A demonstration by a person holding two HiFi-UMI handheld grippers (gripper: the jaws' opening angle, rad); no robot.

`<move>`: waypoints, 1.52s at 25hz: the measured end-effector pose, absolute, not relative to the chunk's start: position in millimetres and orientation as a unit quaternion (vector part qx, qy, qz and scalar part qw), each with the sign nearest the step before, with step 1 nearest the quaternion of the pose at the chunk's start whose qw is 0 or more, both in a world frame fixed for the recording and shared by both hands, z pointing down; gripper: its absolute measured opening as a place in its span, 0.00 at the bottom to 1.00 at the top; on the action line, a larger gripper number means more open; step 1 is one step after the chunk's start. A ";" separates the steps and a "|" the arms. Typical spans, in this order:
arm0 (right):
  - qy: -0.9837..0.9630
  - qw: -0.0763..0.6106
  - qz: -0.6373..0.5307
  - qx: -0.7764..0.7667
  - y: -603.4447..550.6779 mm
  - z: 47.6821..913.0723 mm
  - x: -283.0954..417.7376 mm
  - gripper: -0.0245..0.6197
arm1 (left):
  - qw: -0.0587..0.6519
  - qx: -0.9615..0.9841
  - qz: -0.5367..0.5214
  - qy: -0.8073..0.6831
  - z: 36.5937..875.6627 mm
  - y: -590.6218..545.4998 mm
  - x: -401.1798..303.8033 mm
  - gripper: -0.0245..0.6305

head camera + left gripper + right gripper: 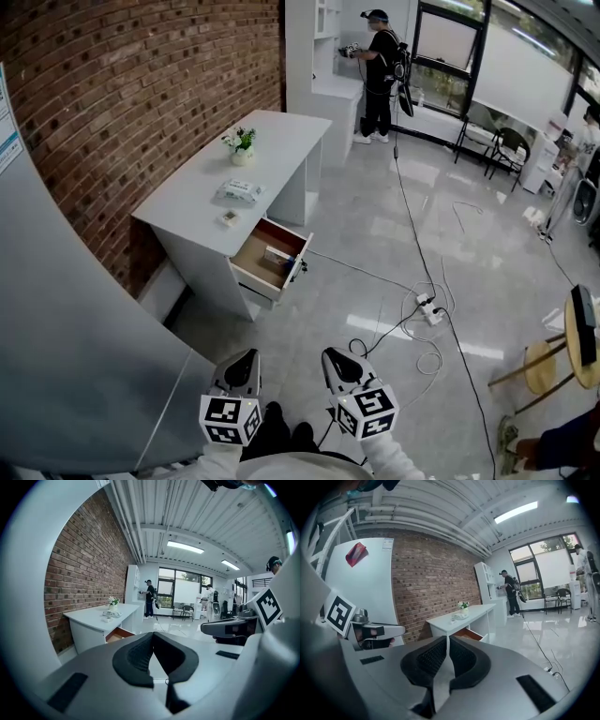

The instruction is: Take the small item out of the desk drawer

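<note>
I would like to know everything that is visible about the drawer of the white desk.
The drawer is pulled out from the front of the white desk, at the end nearer the camera. Its inside looks like light brown wood; its front panel is white. It sits level, above the grey floor. A small boxy item lies inside, toward the front panel. The left gripper and the right gripper are far from it.
</note>
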State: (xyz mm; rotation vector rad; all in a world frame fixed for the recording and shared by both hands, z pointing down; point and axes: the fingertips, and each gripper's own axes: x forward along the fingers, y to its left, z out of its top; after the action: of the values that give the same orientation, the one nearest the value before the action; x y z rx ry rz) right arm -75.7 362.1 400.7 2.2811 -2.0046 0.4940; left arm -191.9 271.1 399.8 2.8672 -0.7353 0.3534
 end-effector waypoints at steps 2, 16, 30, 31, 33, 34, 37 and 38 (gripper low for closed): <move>-0.652 0.032 0.159 0.741 359.5 402.3 -71.4 0.08 | 0.080 0.958 0.121 -0.248 401.6 268.5 -188.9 0.07; -0.663 0.046 0.195 0.721 313.4 425.7 -46.3 0.19 | 0.096 0.955 0.140 -0.245 422.5 227.5 -152.0 0.07; -0.663 0.058 0.228 0.710 208.4 445.4 11.9 0.26 | 0.117 0.953 0.152 -0.234 439.3 122.4 -84.7 0.07; -0.662 0.058 0.231 0.710 200.7 446.2 16.4 0.27 | 0.118 0.953 0.153 -0.233 439.6 114.2 -79.6 0.06; -0.661 0.059 0.234 0.711 185.1 448.1 24.4 0.27 | 0.119 0.953 0.154 -0.230 441.2 97.7 -70.6 0.07; -0.660 0.060 0.235 0.711 177.2 449.5 27.8 0.27 | 0.120 0.953 0.155 -0.230 442.5 89.6 -66.6 0.07; -0.660 0.066 0.239 0.709 155.8 454.1 36.5 0.28 | 0.126 0.953 0.156 -0.227 447.3 69.3 -56.2 0.07; -0.661 0.068 0.241 0.708 149.2 455.5 39.1 0.28 | 0.129 0.953 0.156 -0.226 448.7 63.4 -53.1 0.07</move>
State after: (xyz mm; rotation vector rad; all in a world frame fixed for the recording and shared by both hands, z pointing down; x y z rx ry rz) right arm 39.1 149.2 455.5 2.1314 -1.9899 0.7257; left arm -53.1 63.4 448.7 2.7703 -0.6566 0.4541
